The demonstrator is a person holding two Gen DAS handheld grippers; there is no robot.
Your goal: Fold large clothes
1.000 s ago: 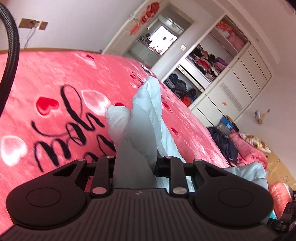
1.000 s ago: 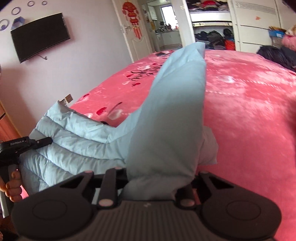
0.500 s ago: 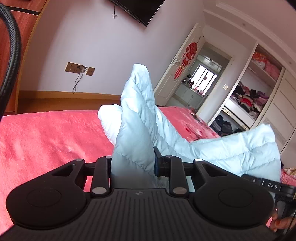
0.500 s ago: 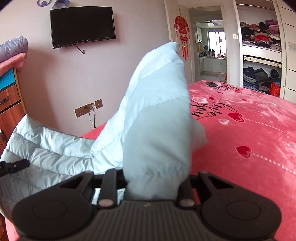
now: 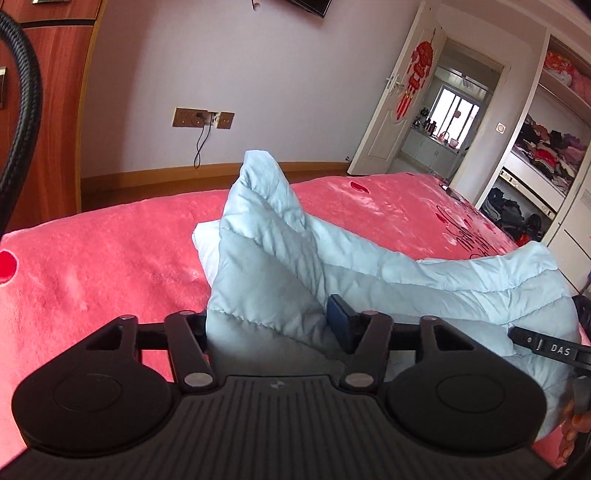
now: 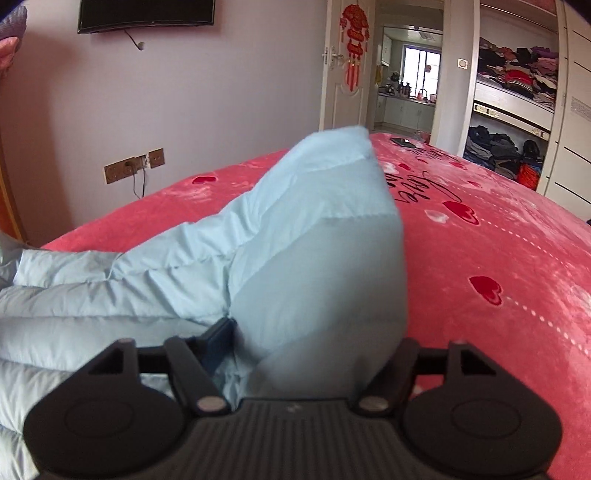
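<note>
Across the red bed [image 5: 110,266], with its heart prints and black script, lies a pale blue quilted jacket [image 5: 424,284], its puffy body sagging between two raised corners. At one corner the left hand-held gripper [image 5: 273,325] is clenched on a thick fold of the jacket; the fabric fills the whole gap between the fingers [image 5: 341,321] and rises in a peak in front of the lens. At the other corner the right hand-held gripper [image 6: 314,343] grasps a second padded fold of the jacket [image 6: 321,258], which bulges up between its jaws and blocks much of the view, the rest of the garment trailing off to the left onto the bed [image 6: 498,258].

From the left wrist view, the right hand-held gripper [image 5: 550,349] shows at the right edge (only its black body marked "DAS" is visible), pressed against the jacket's far end.

Beyond the bed, an open wardrobe [image 6: 517,107] holds clothes: its upper shelf is stacked with folded garments in dark, red and purple tones, and the lower compartment holds dark bundles with an orange-red piece. A wall-mounted television [image 6: 146,14] hangs above a row of sockets [image 6: 135,166], and a white door with a red hanging ornament [image 6: 354,48] stands open to a bright room.
</note>
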